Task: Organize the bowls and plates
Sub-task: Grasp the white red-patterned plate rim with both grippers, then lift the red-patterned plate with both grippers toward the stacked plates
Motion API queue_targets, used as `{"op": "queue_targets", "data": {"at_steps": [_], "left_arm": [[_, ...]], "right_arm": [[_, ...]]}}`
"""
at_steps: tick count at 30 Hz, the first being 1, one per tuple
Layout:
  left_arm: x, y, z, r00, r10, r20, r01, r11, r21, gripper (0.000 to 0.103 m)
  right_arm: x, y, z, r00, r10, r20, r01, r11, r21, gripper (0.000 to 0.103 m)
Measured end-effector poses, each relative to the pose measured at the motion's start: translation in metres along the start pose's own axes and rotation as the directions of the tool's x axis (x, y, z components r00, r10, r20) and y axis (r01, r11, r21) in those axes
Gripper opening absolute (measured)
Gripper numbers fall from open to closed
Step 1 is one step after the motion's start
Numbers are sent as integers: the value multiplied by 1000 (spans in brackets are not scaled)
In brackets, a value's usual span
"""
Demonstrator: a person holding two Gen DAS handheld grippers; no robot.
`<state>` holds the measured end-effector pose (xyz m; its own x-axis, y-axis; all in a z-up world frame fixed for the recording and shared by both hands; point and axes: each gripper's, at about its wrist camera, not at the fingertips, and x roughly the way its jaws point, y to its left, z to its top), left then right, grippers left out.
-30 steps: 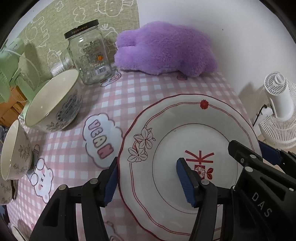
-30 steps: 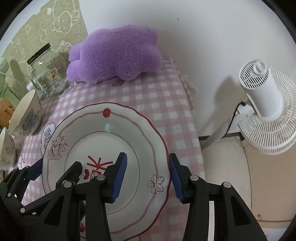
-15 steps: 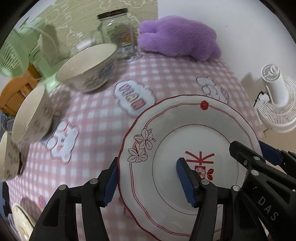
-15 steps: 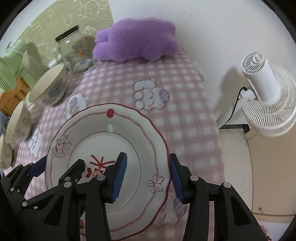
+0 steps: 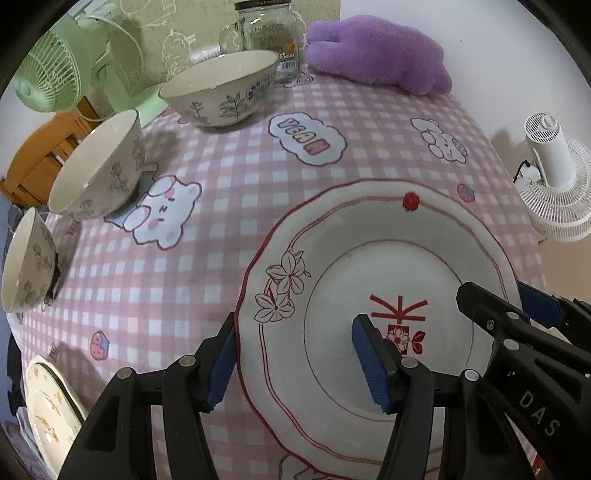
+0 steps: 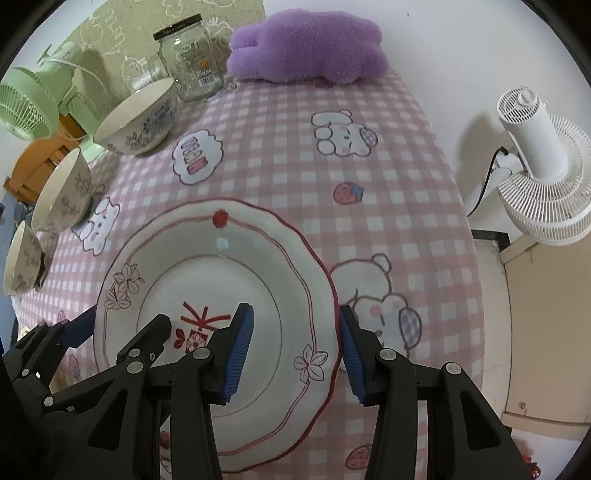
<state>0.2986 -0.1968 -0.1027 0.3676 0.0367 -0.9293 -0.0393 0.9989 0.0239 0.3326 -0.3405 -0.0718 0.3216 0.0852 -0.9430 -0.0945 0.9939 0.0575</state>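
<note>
A white plate with red trim and flowers is held above the pink checked tablecloth. My left gripper straddles its left rim, one finger under and one over. My right gripper straddles its right rim the same way. Both jaws stand wide, so grip contact is unclear. Three floral bowls stand at the left: a large one, a middle one, and a small one. A pale plate lies at the near left.
A glass jar and a purple plush sit at the table's far edge. A green fan stands at the far left. A white fan stands off the table's right side.
The plate and both grippers have risen and pulled back toward the near edge. More of the tablecloth and all three bowls have come into view.
</note>
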Motion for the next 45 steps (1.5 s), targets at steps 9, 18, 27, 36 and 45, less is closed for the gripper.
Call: {"op": "queue_targets", "data": {"at_steps": [9, 18, 27, 36, 45], "left_arm": [[7, 6, 4, 999, -34, 22, 33, 999, 11, 67], [13, 5, 14, 998, -45, 41, 45, 999, 21, 61], [8, 1, 11, 999, -18, 33, 18, 1000, 0, 61], [-17, 0, -3, 999, 9, 36, -9, 1000, -4, 61], [-52, 7, -21, 998, 15, 62, -15, 1000, -11, 61]], "right_arm": [[2, -4, 1, 1000, 25, -15, -26, 999, -39, 50], [14, 3, 6, 999, -38, -13, 37, 993, -111, 45], [13, 9, 7, 996, -83, -19, 81, 991, -110, 42], [-6, 9, -2, 998, -67, -15, 66, 994, -93, 42], [-39, 15, -21, 998, -61, 18, 62, 995, -76, 42]]}}
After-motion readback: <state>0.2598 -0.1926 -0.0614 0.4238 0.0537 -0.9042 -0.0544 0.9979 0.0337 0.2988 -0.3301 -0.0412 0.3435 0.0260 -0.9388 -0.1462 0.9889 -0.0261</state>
